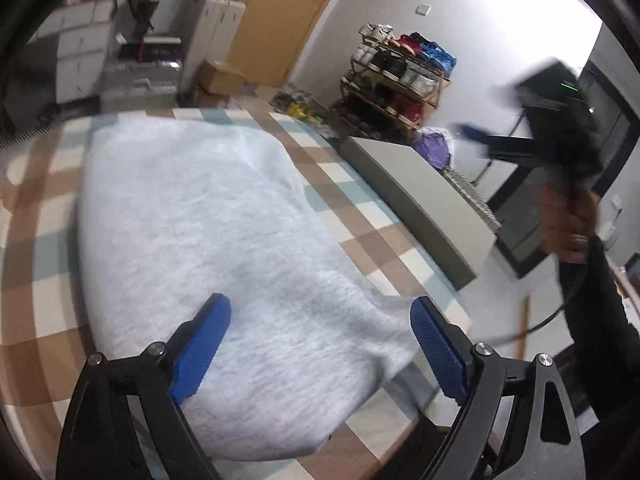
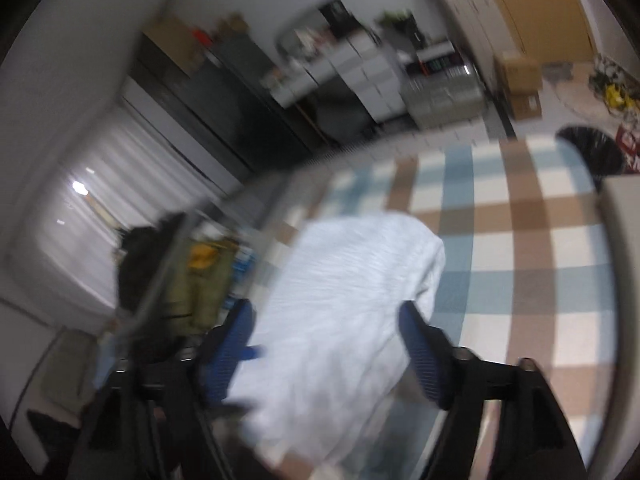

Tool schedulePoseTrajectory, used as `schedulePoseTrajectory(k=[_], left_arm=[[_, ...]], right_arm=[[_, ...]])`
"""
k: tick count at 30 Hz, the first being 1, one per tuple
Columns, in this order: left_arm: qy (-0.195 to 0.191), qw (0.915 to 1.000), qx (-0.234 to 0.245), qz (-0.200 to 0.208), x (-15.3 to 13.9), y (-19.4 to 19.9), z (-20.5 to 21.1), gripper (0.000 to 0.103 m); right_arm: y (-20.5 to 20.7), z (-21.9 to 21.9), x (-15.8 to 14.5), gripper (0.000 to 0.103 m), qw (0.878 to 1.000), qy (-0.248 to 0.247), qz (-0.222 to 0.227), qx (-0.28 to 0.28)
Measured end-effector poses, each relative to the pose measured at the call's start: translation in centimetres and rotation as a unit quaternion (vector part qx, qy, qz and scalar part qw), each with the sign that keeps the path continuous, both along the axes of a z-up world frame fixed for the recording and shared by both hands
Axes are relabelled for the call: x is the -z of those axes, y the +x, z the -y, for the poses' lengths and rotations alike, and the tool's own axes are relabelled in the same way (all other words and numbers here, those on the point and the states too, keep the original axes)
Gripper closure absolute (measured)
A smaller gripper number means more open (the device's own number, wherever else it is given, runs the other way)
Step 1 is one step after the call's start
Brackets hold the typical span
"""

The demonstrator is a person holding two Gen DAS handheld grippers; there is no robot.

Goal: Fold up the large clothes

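A pale grey-white garment (image 1: 208, 240) lies folded into a broad flat bundle on a checked tablecloth (image 1: 360, 236). My left gripper (image 1: 320, 344) hovers over its near edge, blue pads wide apart, nothing pinched between them. In the same view the right gripper (image 1: 476, 136) is raised at the far right, blurred, in a person's hand (image 1: 568, 220). The right wrist view is blurred: the garment (image 2: 344, 312) lies below the right gripper (image 2: 328, 344), whose blue fingers stand wide apart and hold nothing. The left gripper's blue tip (image 2: 252, 352) shows at the garment's left edge.
A grey box (image 1: 420, 200) sits along the table's right side. A wooden shoe rack (image 1: 396, 80) stands by the wall, with cardboard boxes (image 1: 218, 76) and white drawers (image 1: 76, 52) behind the table. A cart with dark and yellow items (image 2: 192, 280) stands to the table's left.
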State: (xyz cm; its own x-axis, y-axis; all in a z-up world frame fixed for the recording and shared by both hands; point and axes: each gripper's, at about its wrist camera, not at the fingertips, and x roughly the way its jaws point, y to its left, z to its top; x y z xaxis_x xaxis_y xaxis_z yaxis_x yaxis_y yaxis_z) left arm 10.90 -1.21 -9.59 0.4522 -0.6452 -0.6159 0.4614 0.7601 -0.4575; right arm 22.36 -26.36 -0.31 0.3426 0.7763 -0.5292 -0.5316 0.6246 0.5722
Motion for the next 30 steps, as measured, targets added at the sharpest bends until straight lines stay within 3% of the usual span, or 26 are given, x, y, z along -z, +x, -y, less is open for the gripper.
schedulePoseTrajectory(k=[3, 6, 8, 11, 14, 16, 18, 20, 21, 24, 27, 30], left_arm=[[0.003, 0.9997, 0.007, -0.025, 0.7, 0.2, 0.2, 0.016], [0.019, 0.9991, 0.01, -0.036, 2.2, 0.2, 0.5, 0.016], [0.02, 0.999, 0.006, -0.04, 3.0, 0.5, 0.8, 0.016], [0.024, 0.9996, -0.004, -0.015, 3.5, -0.4, 1.0, 0.016], [0.03, 0.999, -0.015, 0.03, 3.1, -1.9, 1.3, 0.016], [0.002, 0.9992, -0.021, 0.034, 2.2, -2.4, 0.5, 0.015], [-0.045, 0.9983, -0.023, 0.03, 0.9, -3.5, -1.3, 0.015], [-0.065, 0.9973, -0.023, 0.027, 0.3, -4.4, -2.7, 0.015], [-0.066, 0.9973, -0.019, 0.026, 0.2, -4.8, -3.1, 0.015], [-0.058, 0.9978, -0.002, 0.032, 0.5, -5.5, -3.6, 0.015], [-0.059, 0.9981, 0.013, 0.011, 1.9, -4.5, -2.9, 0.015], [-0.088, 0.9956, 0.024, -0.022, 3.4, -3.1, -2.8, 0.016]], right_arm=[[-5.3, 3.4, -5.6, 0.014, 1.0, -0.004, 0.018, -0.003], [-10.7, 5.7, -10.1, 0.001, 0.999, -0.01, 0.029, 0.02], [-13.2, 5.1, -12.0, 0.001, 0.999, -0.046, 0.028, 0.002], [-16.4, 3.2, -12.8, 0.0, 0.992, -0.1, 0.074, 0.02], [-16.7, -0.1, -9.5, 0.0, 0.987, -0.092, 0.118, 0.054], [-15.2, -3.2, -5.1, 0.0, 0.986, -0.082, 0.133, 0.061], [-12.9, -7.4, 0.4, 0.0, 0.979, -0.123, 0.144, 0.072], [-10.9, -10.8, 5.0, 0.007, 0.976, -0.158, 0.141, 0.048], [-10.1, -12.0, 6.8, 0.019, 0.974, -0.175, 0.139, 0.041], [-6.8, -14.9, 13.6, 0.039, 0.976, -0.204, 0.071, 0.026], [-4.9, -14.9, 18.2, 0.039, 0.98, -0.193, 0.019, 0.035], [-5.4, -15.3, 20.1, 0.039, 0.964, -0.252, 0.071, 0.048]])
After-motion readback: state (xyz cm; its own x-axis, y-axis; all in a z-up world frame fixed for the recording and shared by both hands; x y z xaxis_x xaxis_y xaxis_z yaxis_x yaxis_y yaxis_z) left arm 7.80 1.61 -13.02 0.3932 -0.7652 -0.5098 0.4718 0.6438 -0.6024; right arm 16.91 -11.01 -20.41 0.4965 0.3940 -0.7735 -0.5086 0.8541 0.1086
